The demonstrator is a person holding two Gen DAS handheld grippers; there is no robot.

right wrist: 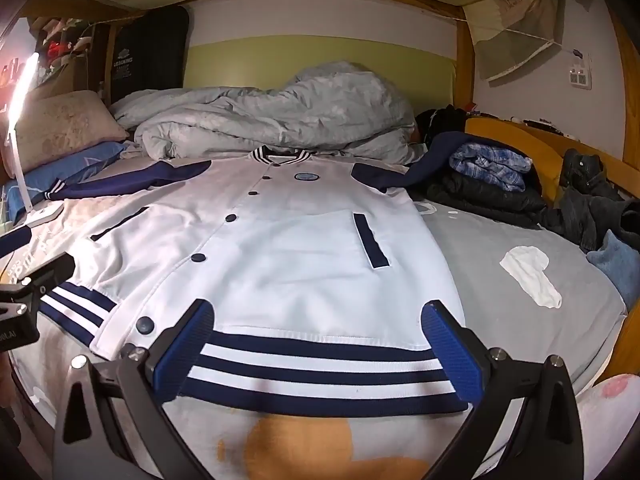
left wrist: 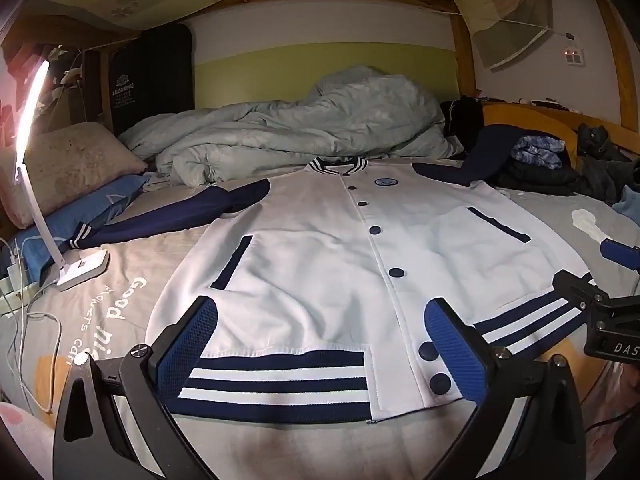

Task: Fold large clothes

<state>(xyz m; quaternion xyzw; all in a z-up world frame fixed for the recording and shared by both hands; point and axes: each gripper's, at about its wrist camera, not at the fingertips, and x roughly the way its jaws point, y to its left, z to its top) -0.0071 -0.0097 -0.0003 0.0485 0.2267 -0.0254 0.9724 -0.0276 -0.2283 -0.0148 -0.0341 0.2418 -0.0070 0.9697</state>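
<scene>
A white varsity jacket [left wrist: 320,256] with navy sleeves, navy buttons and a striped navy-and-white hem lies flat and face up on the bed, collar at the far end. It also shows in the right wrist view [right wrist: 280,248]. My left gripper [left wrist: 322,328] is open just above the left half of the hem, empty. My right gripper [right wrist: 318,332] is open just above the right half of the hem, empty. The right gripper's body shows at the right edge of the left wrist view [left wrist: 600,308]. The left sleeve [left wrist: 168,216] stretches out to the left; the right sleeve [right wrist: 416,164] runs onto a clothes pile.
A lit white desk lamp [left wrist: 80,264] stands on the grey bedsheet [left wrist: 100,320] at the left with cables beside it. A crumpled grey duvet [left wrist: 300,128] and pillows [left wrist: 68,164] lie behind the jacket. Dark clothes [right wrist: 500,184] are piled at right. A white sock [right wrist: 532,276] lies right of the jacket.
</scene>
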